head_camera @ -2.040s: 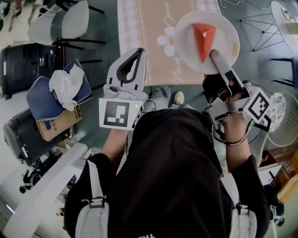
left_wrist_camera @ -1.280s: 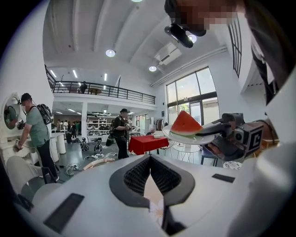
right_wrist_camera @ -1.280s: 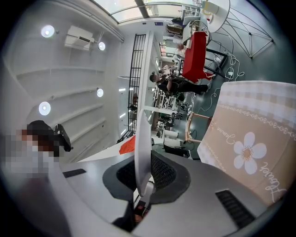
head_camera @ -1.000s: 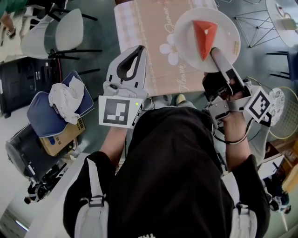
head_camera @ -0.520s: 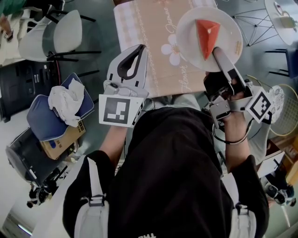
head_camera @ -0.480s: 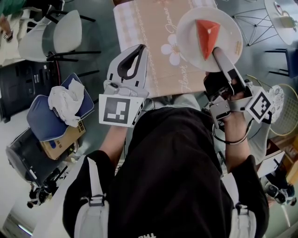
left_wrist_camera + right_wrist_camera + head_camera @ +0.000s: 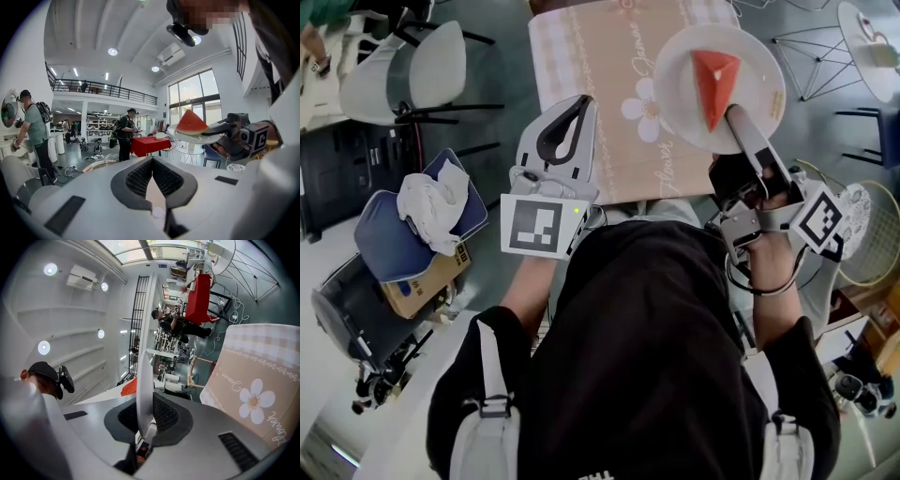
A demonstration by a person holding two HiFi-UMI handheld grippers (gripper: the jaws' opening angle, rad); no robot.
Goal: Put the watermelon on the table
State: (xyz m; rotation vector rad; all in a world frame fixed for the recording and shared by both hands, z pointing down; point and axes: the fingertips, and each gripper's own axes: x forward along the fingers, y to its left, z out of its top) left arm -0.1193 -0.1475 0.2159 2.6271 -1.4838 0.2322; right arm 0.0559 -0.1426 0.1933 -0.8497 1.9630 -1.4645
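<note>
Watermelon on plate, 1 o'clock, apparently held over desk. Right claw pinches plate rim; left claw pressed together, empty. Step: carry-in. Next: lower plate level, then release.

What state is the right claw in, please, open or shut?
Shut: in the right gripper view the right claw clamps the rim of the white plate, which carries the watermelon slice.
</note>
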